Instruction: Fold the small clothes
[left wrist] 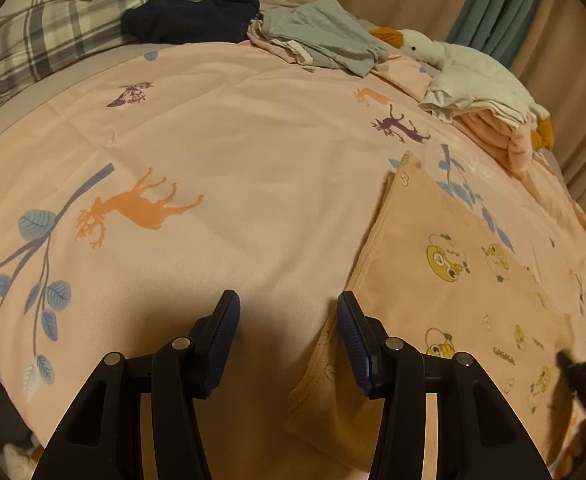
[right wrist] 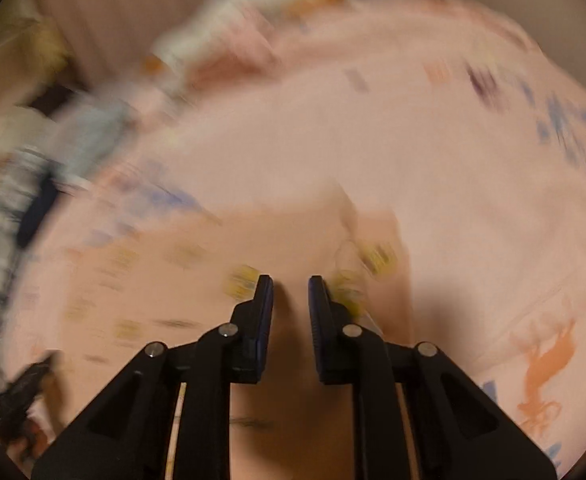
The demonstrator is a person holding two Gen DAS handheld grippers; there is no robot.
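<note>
A peach towel [left wrist: 453,300] with small cartoon prints lies flat on the pink bedspread [left wrist: 233,140], at the right of the left wrist view. My left gripper [left wrist: 287,308] hovers open over the towel's left edge, with nothing between its fingers. In the blurred right wrist view the same towel [right wrist: 153,280] lies under my right gripper [right wrist: 291,284]. Its jaws are drawn close together with only a narrow dark gap. I cannot tell whether any cloth is pinched. The right gripper also shows as a dark blur [left wrist: 585,376] over the towel's near right part.
A dark navy garment [left wrist: 189,16] and a grey-green garment [left wrist: 325,36] lie at the far side of the bed. A white goose plush [left wrist: 465,68] rests on folded clothes [left wrist: 493,128] at the right. A plaid pillow [left wrist: 73,20] sits at the far left. Curtains hang behind.
</note>
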